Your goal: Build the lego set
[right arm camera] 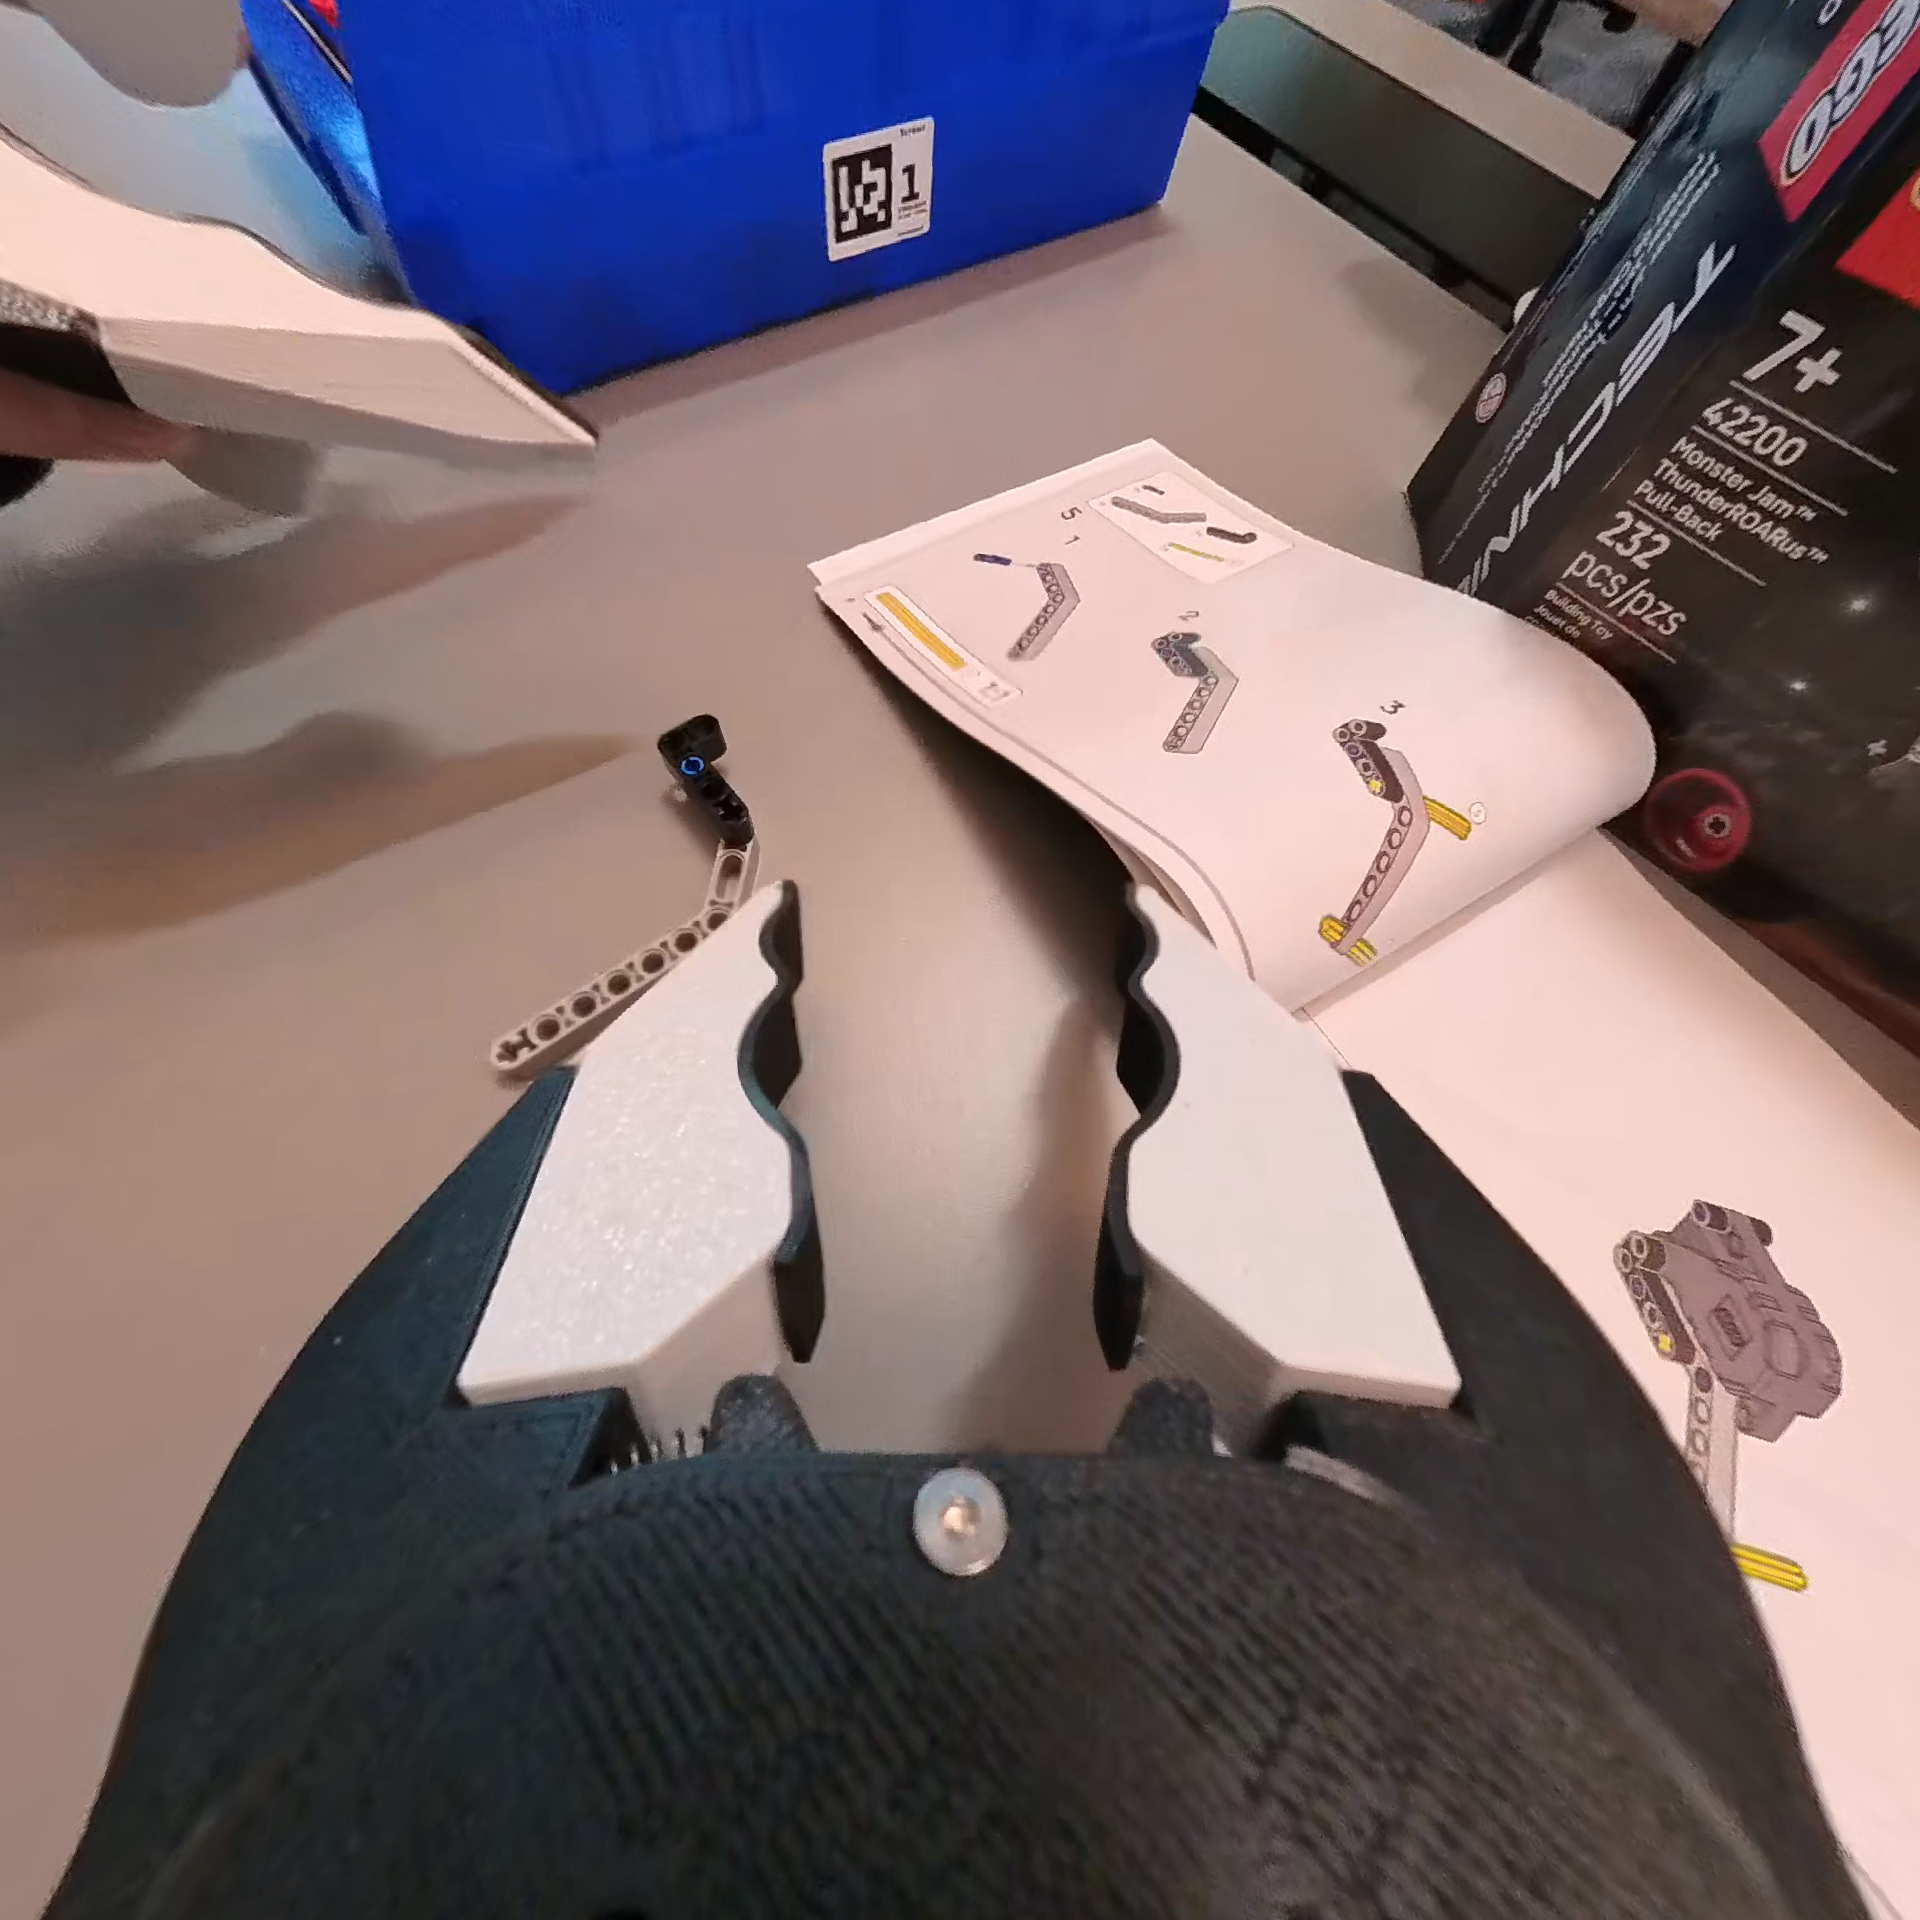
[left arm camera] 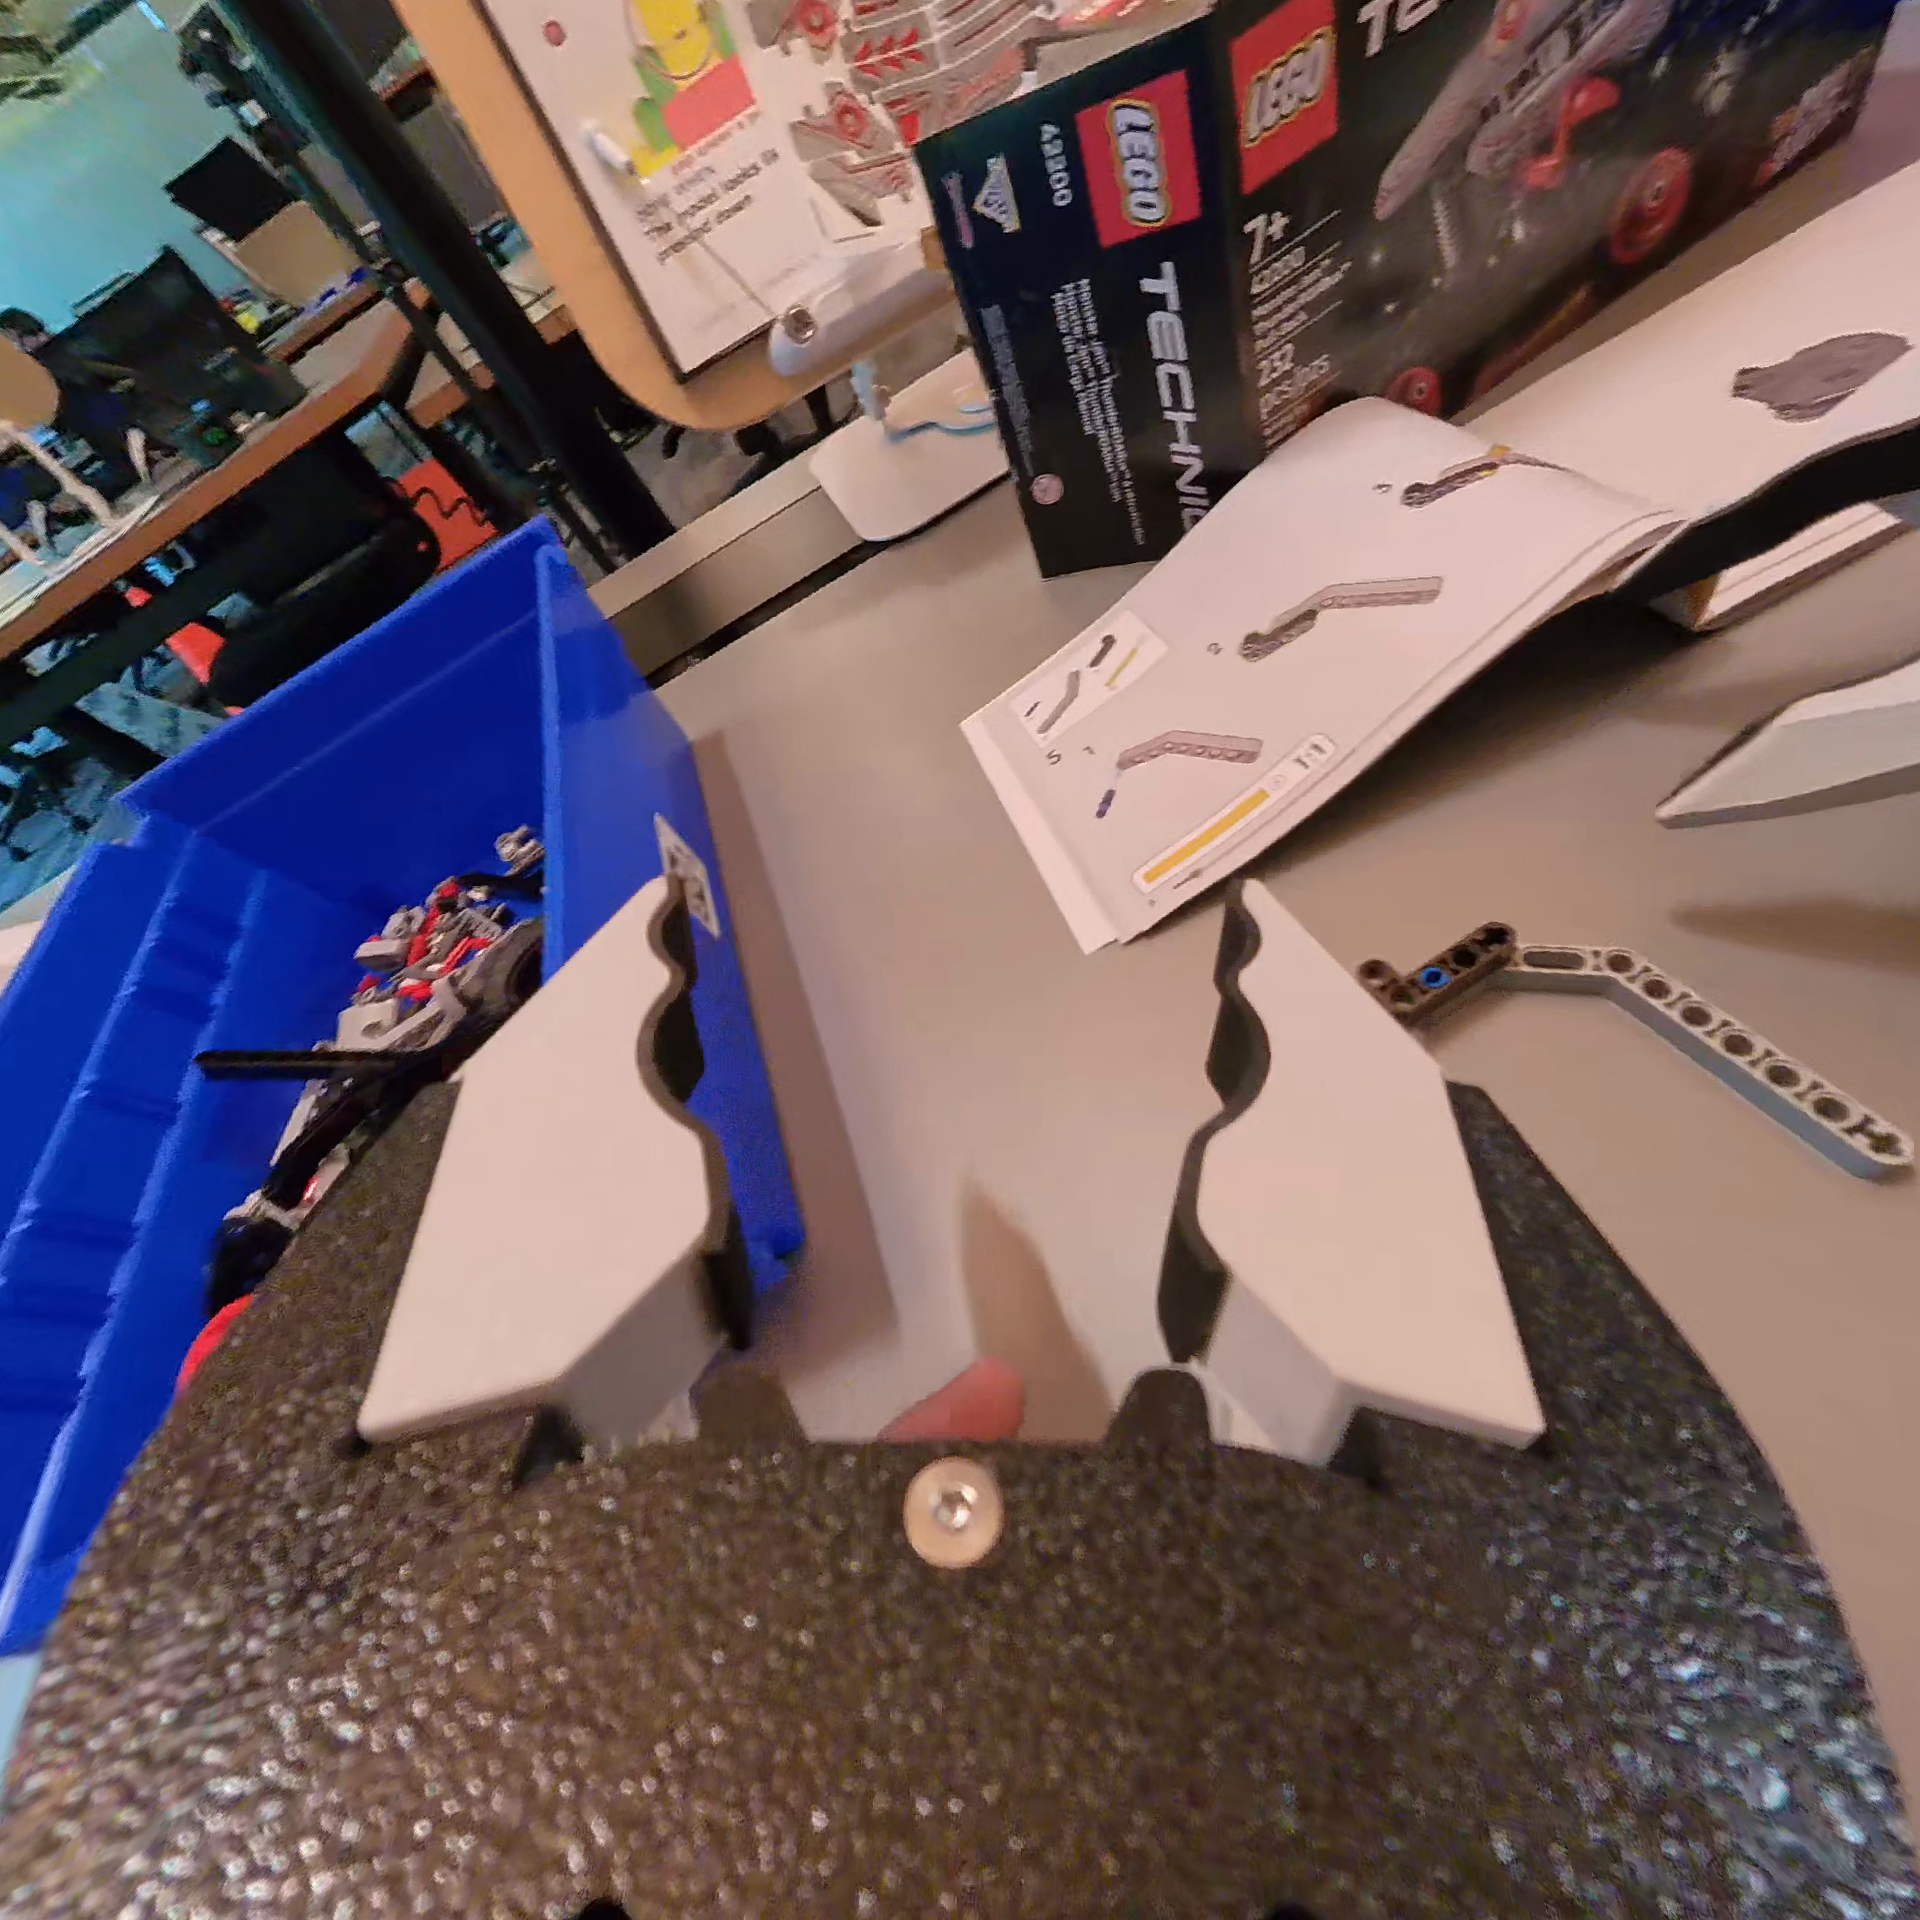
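A bent grey beam (left arm camera: 1704, 1049) with a short black beam (left arm camera: 1439, 971) pinned to its end by a blue pin lies flat on the grey table. It also shows in the right wrist view (right arm camera: 634, 977), with its black end (right arm camera: 707, 769). My left gripper (left arm camera: 951, 904) is open and empty above the table, beside the blue bin (left arm camera: 312, 935) of loose lego parts (left arm camera: 436, 977). My right gripper (right arm camera: 961, 904) is open and empty, just right of the beam, its left finger covering part of it. The left gripper's finger (right arm camera: 312, 343) shows at the upper left there.
The open instruction booklet (left arm camera: 1299, 644) (right arm camera: 1247, 717) lies on the table ahead. The black lego box (left arm camera: 1351, 239) (right arm camera: 1714, 416) stands behind it. The blue bin's wall (right arm camera: 727, 156) carries a square marker sticker. The right gripper's finger (left arm camera: 1797, 758) shows at the right edge.
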A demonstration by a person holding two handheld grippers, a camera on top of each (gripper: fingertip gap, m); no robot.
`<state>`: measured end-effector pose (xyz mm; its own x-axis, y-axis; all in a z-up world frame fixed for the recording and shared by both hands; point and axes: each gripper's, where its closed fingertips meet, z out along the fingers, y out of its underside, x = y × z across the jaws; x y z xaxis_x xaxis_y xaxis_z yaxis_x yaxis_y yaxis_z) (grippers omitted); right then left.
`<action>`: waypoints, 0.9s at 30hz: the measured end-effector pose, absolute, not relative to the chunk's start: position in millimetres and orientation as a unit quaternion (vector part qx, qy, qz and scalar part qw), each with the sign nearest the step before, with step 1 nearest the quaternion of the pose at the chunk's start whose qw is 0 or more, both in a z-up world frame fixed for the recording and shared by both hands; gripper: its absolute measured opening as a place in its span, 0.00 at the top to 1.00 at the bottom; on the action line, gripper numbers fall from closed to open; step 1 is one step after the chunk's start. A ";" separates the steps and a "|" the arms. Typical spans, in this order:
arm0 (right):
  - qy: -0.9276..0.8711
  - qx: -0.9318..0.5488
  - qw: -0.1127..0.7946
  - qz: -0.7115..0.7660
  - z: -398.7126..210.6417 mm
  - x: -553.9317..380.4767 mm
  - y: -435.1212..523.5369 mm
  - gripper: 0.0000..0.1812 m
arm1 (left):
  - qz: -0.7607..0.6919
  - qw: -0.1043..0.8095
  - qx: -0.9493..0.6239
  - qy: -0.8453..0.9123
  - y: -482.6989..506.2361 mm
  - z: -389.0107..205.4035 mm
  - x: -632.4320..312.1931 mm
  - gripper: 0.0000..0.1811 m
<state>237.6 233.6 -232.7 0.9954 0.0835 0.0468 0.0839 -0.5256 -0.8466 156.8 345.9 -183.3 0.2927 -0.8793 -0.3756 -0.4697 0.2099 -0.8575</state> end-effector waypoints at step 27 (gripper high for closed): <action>-0.129 -0.887 0.442 -0.022 -237.1 222.6 229.8 0.69 | -0.210 0.563 -0.631 0.490 386.0 -154.7 125.3 0.55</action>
